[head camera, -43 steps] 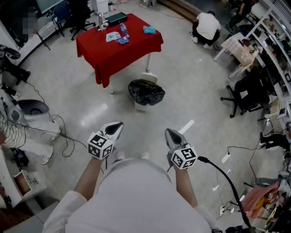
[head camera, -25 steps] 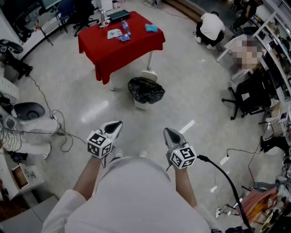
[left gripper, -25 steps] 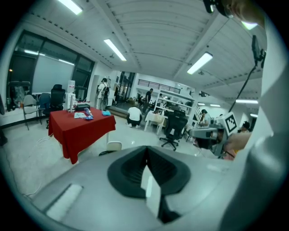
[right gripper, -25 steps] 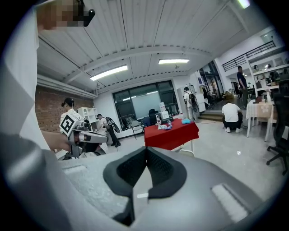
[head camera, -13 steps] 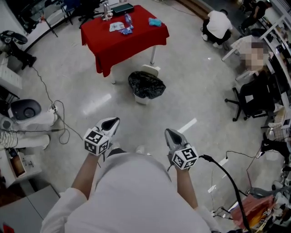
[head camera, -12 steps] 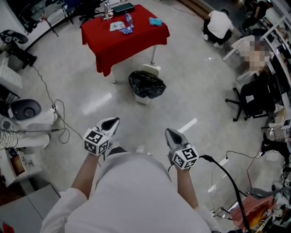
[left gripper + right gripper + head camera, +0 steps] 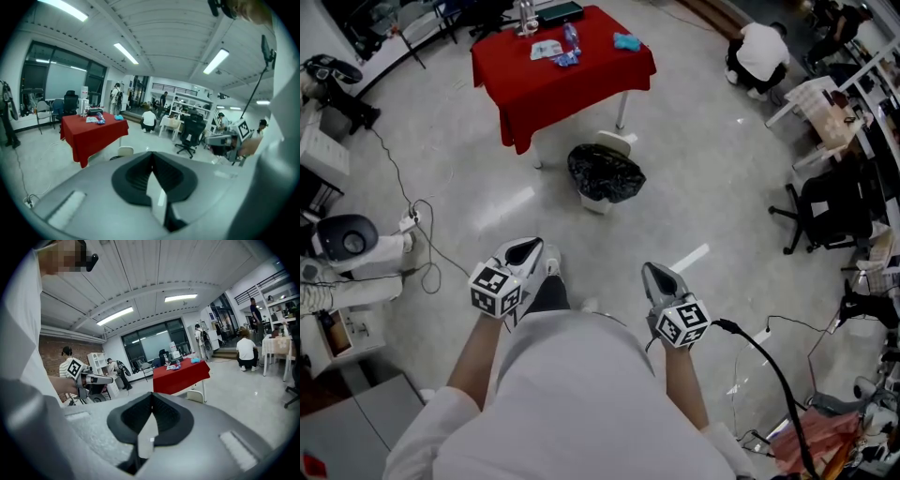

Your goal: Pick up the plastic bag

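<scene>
A bin lined with a black plastic bag (image 7: 606,175) stands on the floor in front of a table under a red cloth (image 7: 558,80). My left gripper (image 7: 528,250) and right gripper (image 7: 654,277) are held close to my body, well short of the bin, both shut with nothing between the jaws. The red table (image 7: 91,132) shows ahead in the left gripper view, with only the bin's white lid (image 7: 124,151) visible over the gripper body. The right gripper view has the same table (image 7: 182,375) and lid (image 7: 195,396) ahead.
Small items, including blue ones (image 7: 627,41), lie on the red cloth. A cable (image 7: 427,239) crosses the floor at left beside a white machine (image 7: 352,246). A black office chair (image 7: 828,211) stands at right. A person in white (image 7: 762,54) crouches at the far right.
The view has shifted forward: the bin and red table sit slightly nearer and to the right. Both grippers stay shut in the same pose, and my leg now shows between them.
</scene>
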Motion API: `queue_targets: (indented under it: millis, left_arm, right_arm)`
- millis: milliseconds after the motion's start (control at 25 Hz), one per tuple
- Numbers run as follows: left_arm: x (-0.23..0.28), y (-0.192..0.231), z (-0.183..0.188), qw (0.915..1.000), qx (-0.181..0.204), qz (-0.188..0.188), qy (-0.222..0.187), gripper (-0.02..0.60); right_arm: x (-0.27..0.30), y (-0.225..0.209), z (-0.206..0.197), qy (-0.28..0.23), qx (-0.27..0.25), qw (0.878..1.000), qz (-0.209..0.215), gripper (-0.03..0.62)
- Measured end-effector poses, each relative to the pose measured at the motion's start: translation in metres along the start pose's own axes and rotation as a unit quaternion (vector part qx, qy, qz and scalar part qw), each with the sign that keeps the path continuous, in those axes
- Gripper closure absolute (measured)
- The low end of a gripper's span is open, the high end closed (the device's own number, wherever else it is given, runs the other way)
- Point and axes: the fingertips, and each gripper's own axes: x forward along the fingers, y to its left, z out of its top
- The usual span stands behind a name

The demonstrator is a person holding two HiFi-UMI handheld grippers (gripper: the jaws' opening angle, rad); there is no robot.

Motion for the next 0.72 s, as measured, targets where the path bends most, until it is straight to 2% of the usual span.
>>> queue_targets:
  millis: [440, 720]
  left_arm:
    - [0.055, 0.054, 0.03, 0.9992, 0.008, -0.038, 0.011, 0.578]
    - [0.088, 0.115, 0.062, 0.9976, 0.022, -0.062, 0.022, 0.578]
  right_arm:
    - [0.052, -0.026, 0.019, 0.002, 0.017, 0.999, -0.038, 0.592]
    - [0.115, -0.038, 0.042, 0.012, 0.02, 0.998, -0.053, 0.592]
